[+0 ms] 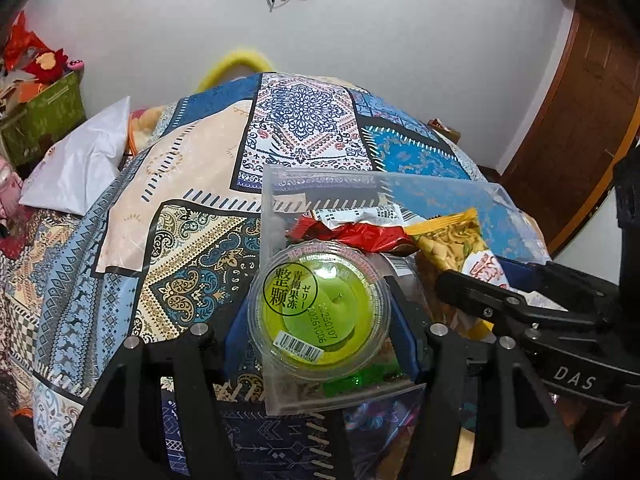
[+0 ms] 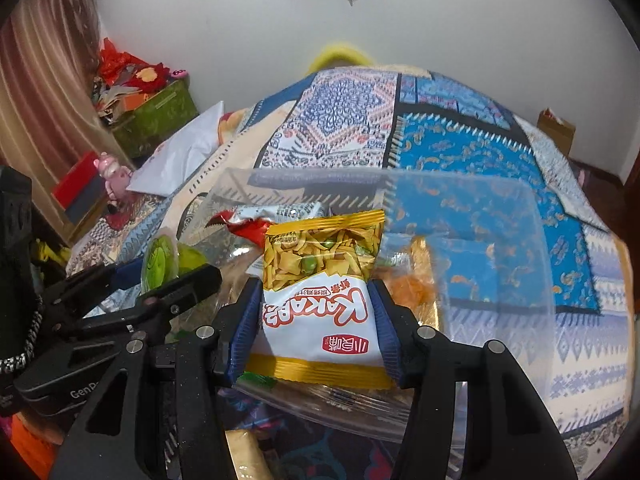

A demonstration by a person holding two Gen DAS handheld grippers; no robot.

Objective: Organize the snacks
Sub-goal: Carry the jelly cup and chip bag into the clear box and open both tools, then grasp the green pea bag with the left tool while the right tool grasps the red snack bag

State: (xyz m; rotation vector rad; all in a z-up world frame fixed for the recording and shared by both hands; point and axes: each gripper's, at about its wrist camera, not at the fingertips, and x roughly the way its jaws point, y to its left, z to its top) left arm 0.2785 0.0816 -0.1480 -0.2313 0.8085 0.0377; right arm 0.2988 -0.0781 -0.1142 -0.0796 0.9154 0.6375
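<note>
We hold a green jelly cup between the pads of the left gripper and a yellow-and-white chip packet clamped in the right gripper, both just over the clear plastic box on the patterned bedcover. To do this step well, we should lower each snack until it rests inside the walls, on a free place, and only then loosen the jaws, one hand at a time so the grippers do not knock together. We count one cup, one chip packet, one red wrapper and one silver packet in the box; deeper ones we cannot count.
</note>
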